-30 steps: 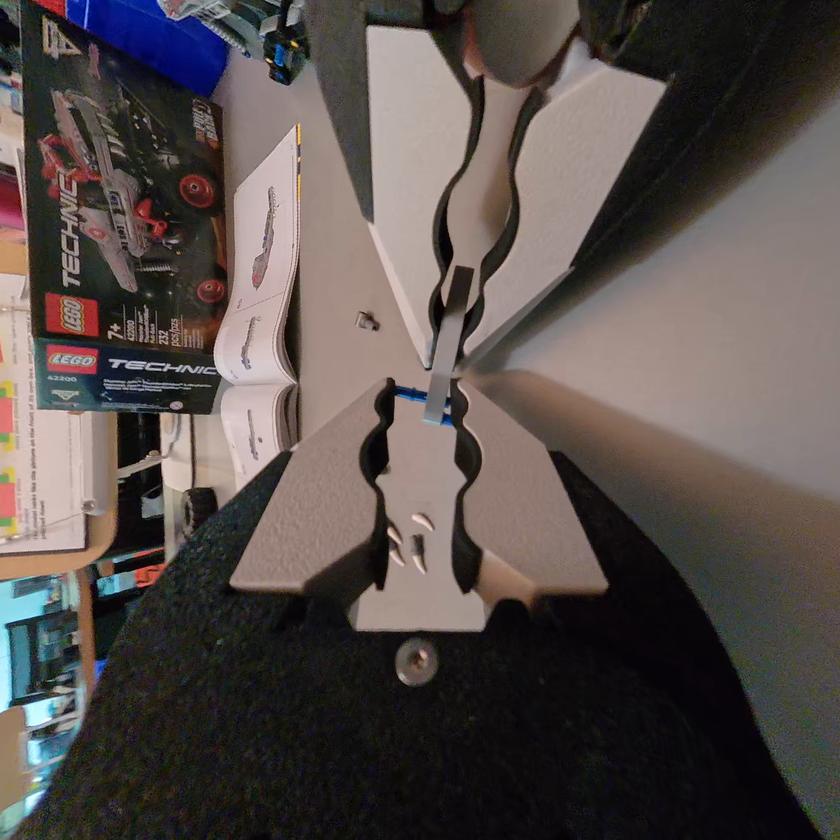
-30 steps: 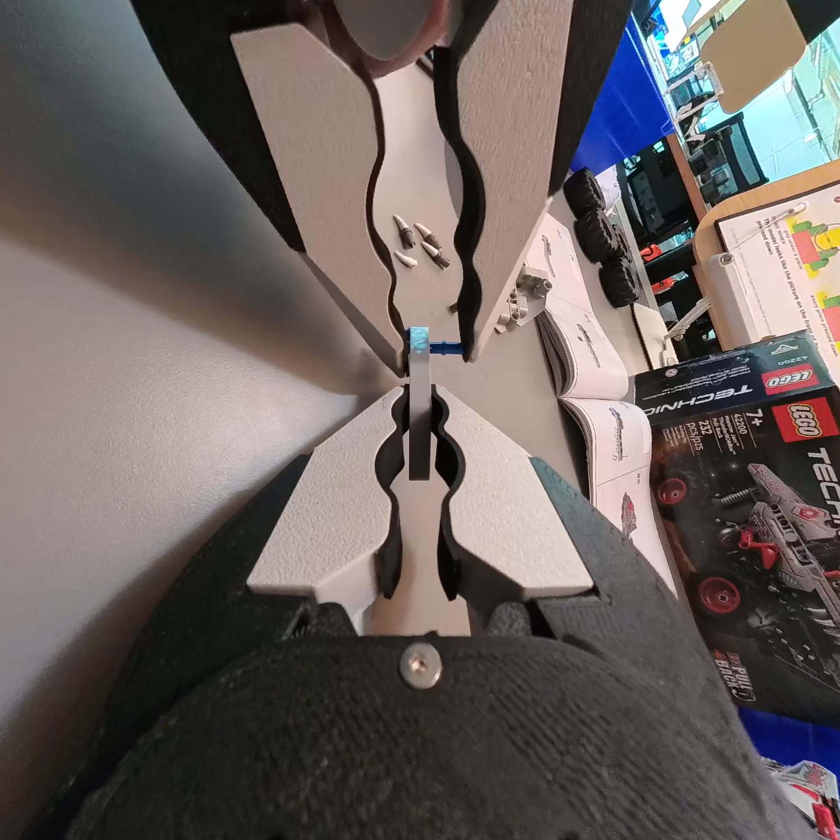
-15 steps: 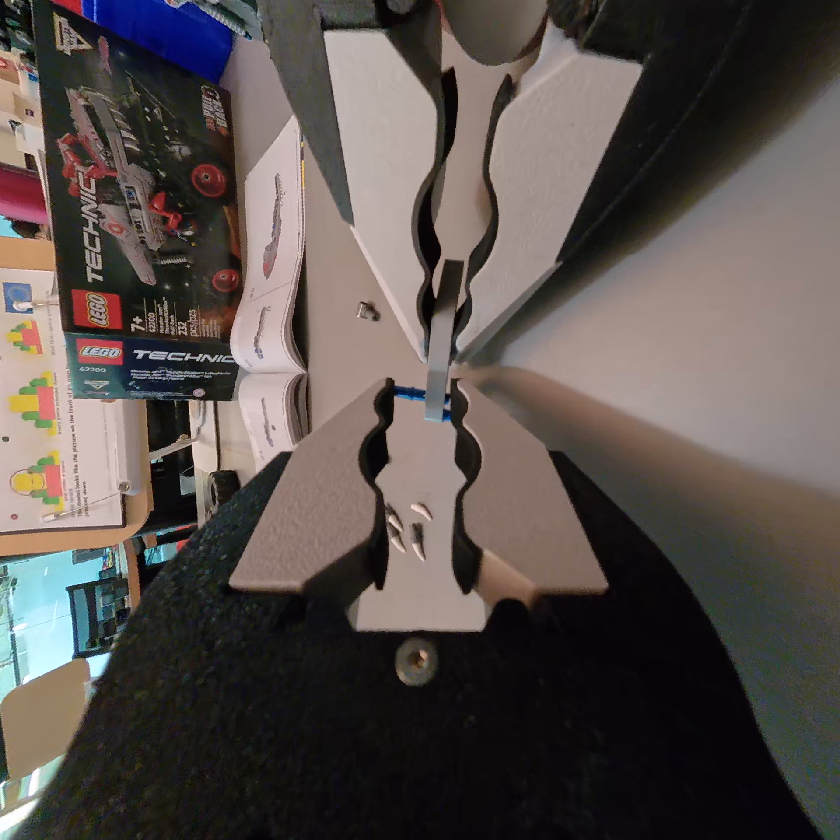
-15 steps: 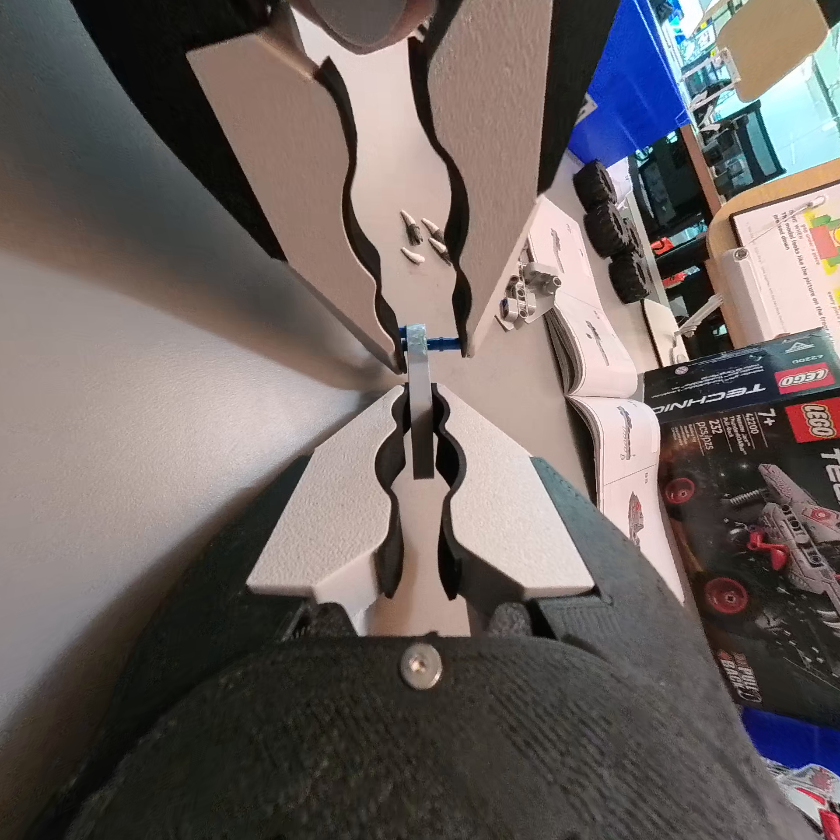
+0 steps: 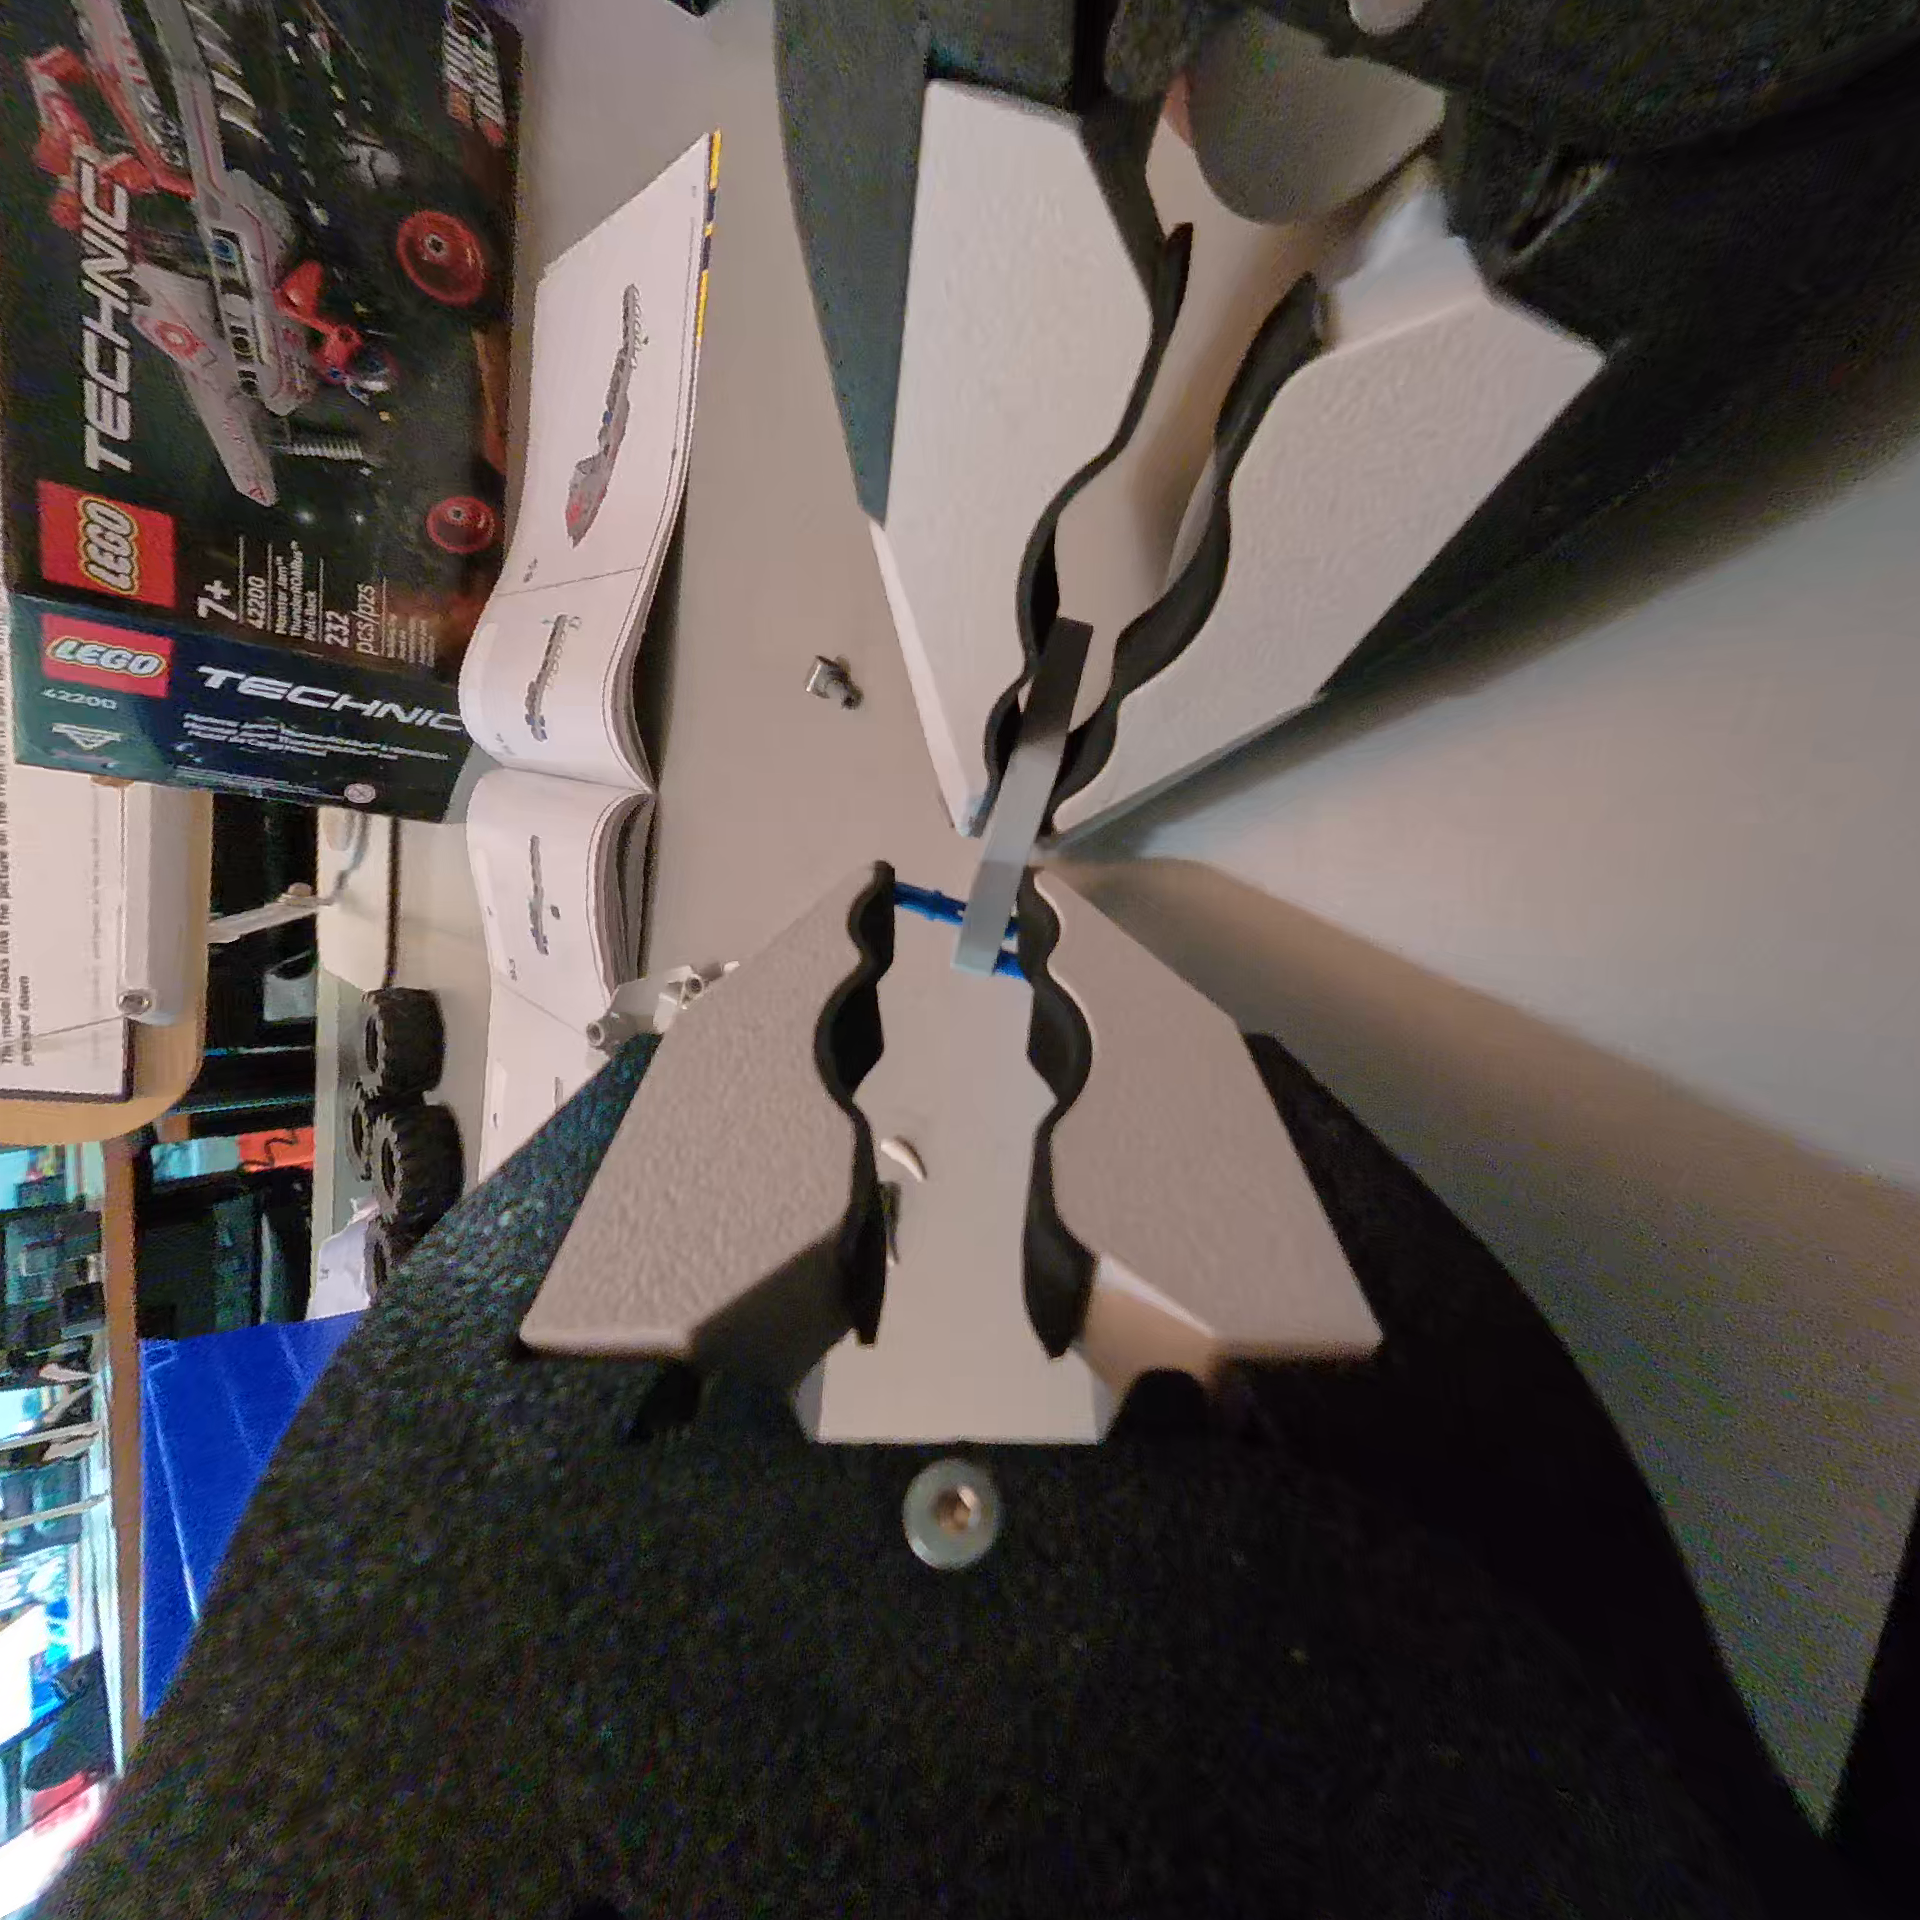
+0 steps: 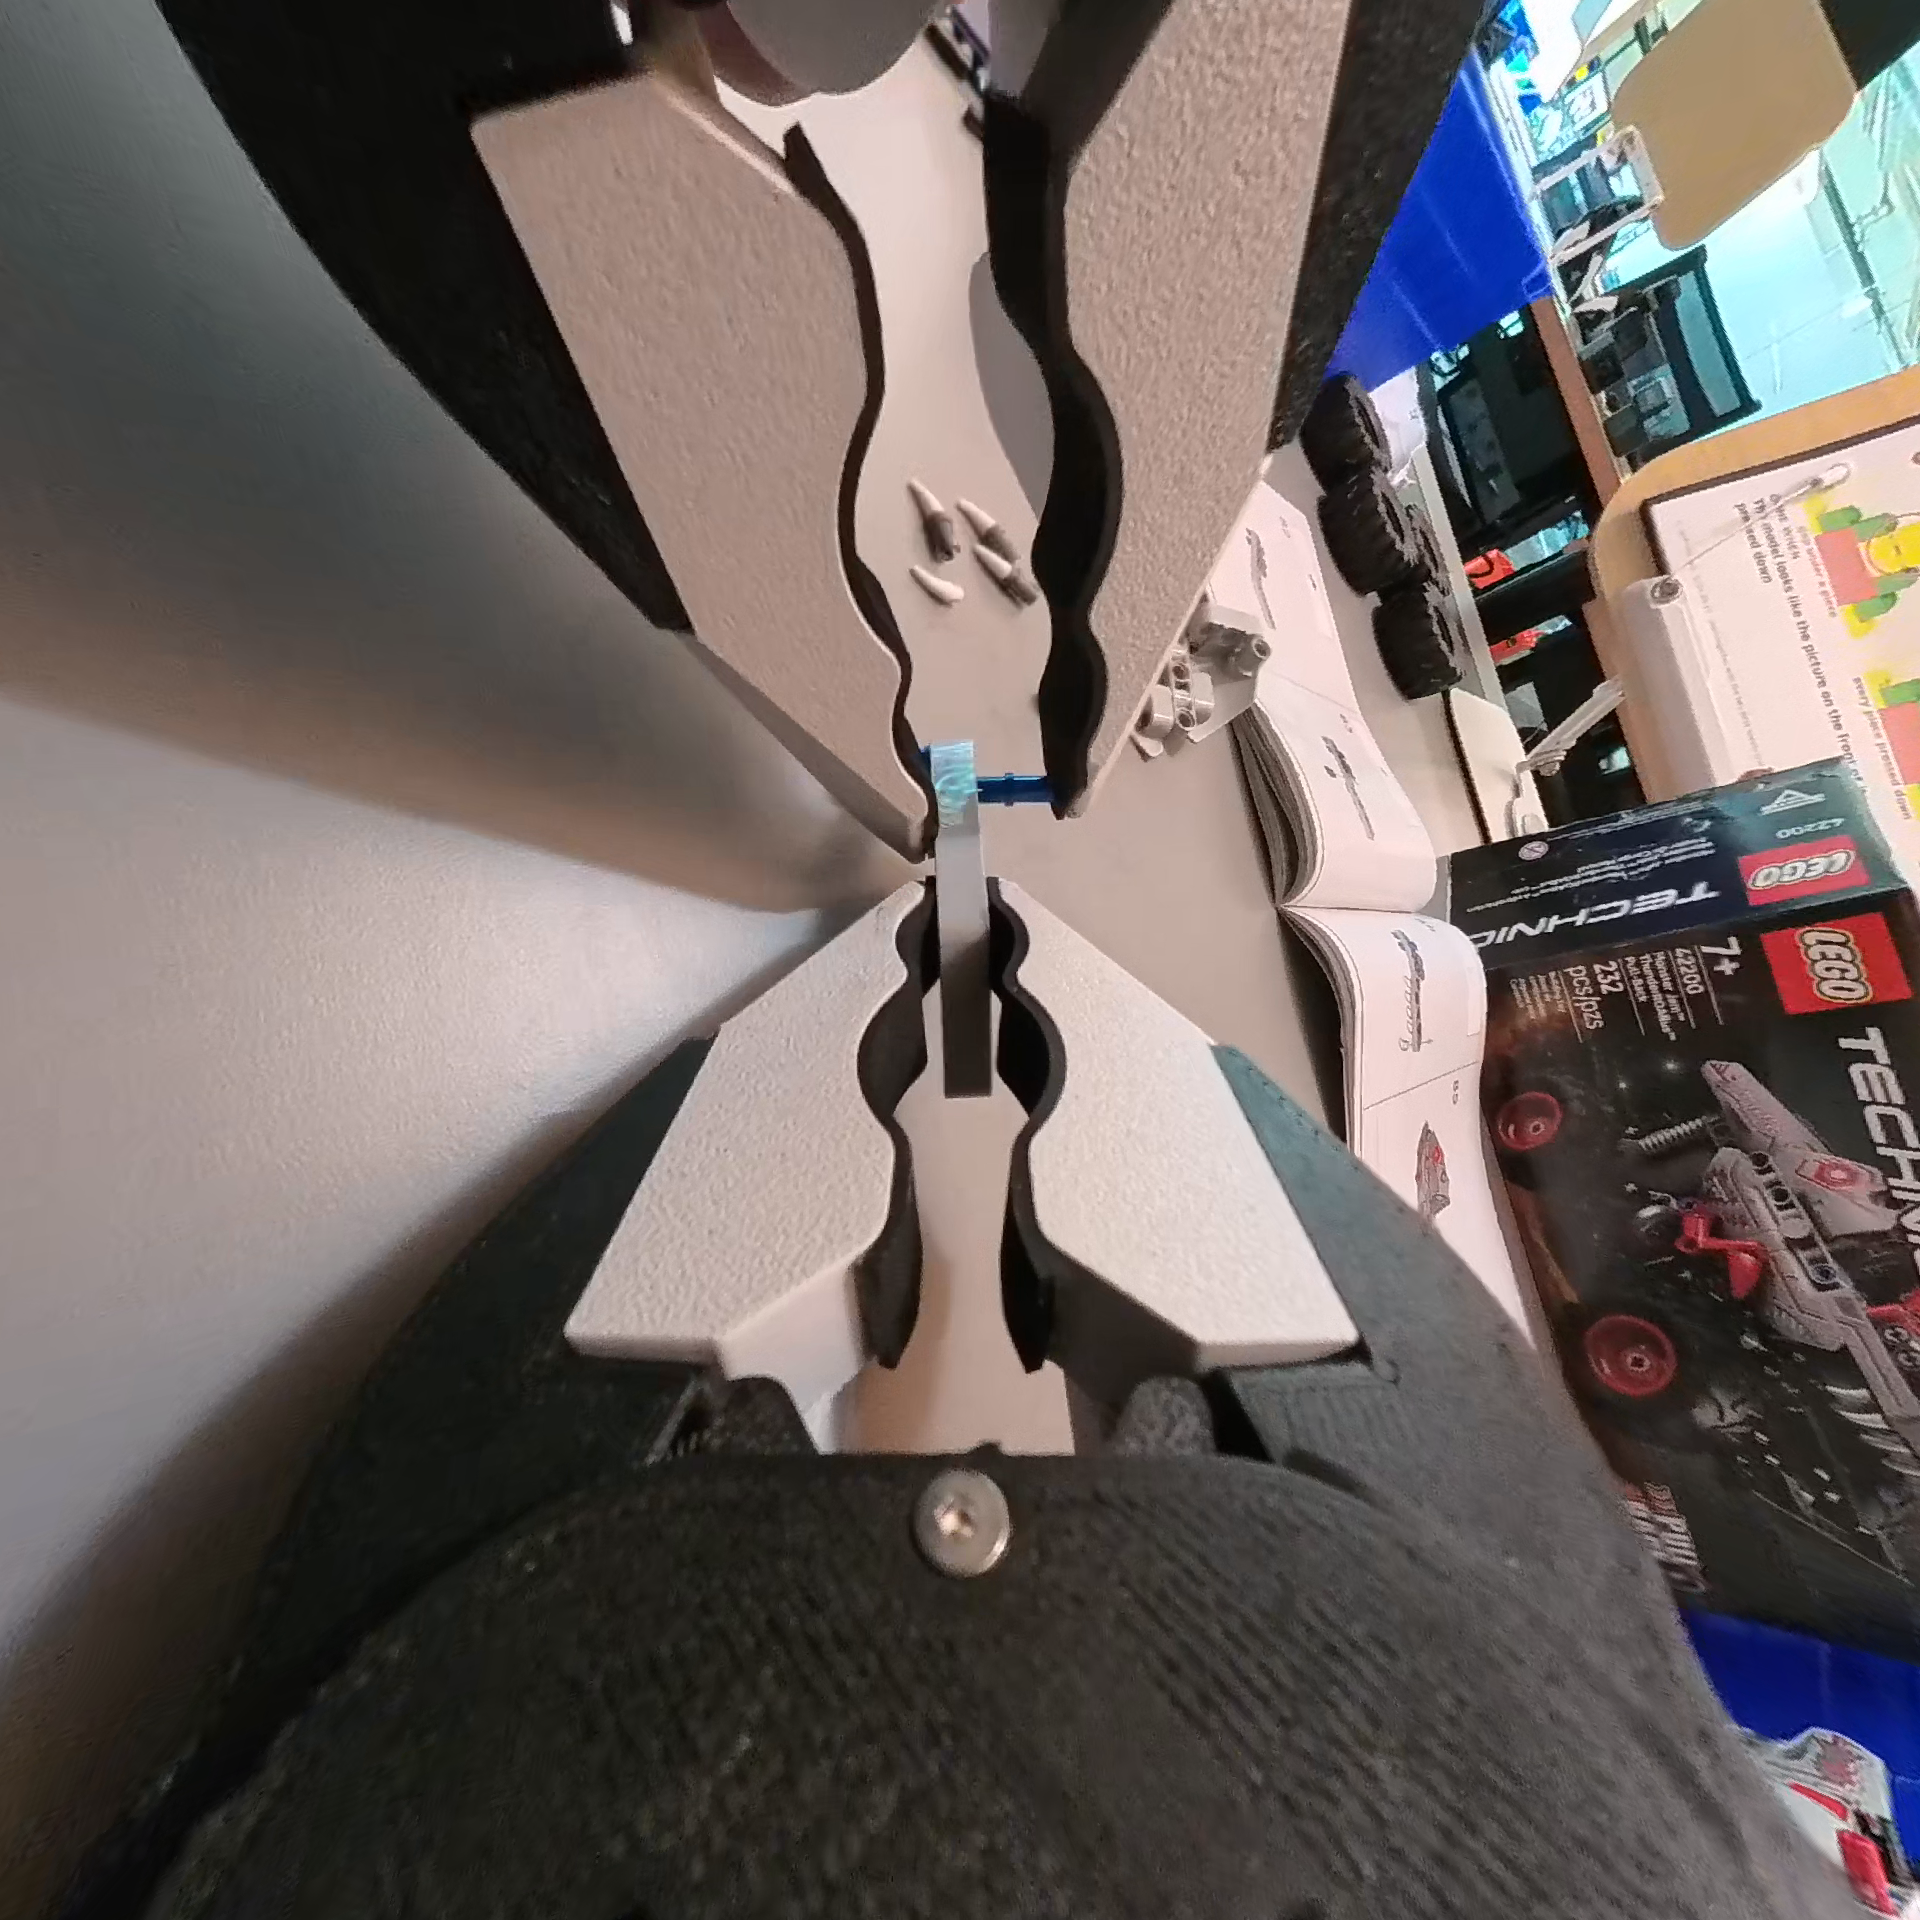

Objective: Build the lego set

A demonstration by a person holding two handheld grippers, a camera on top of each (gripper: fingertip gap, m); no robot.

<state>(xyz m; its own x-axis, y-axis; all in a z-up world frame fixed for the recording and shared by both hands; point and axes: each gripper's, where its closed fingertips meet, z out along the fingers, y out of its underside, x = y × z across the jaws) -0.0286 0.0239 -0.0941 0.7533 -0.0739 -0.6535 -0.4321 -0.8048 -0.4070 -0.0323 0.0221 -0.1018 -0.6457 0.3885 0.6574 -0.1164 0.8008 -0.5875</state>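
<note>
My right gripper (image 6: 961,899) is clamped on the grey beam (image 6: 964,971); my left gripper (image 5: 956,914) pinches the blue pin (image 5: 935,902) running through the beam's tip, above the grey table (image 5: 769,582). I'd press straight along the pin's axis, keeping the beam from twisting.

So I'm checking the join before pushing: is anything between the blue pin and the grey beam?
Nothing visible: the blue pin, held across the left gripper, already meets the end of the grey beam in the right gripper.
</note>
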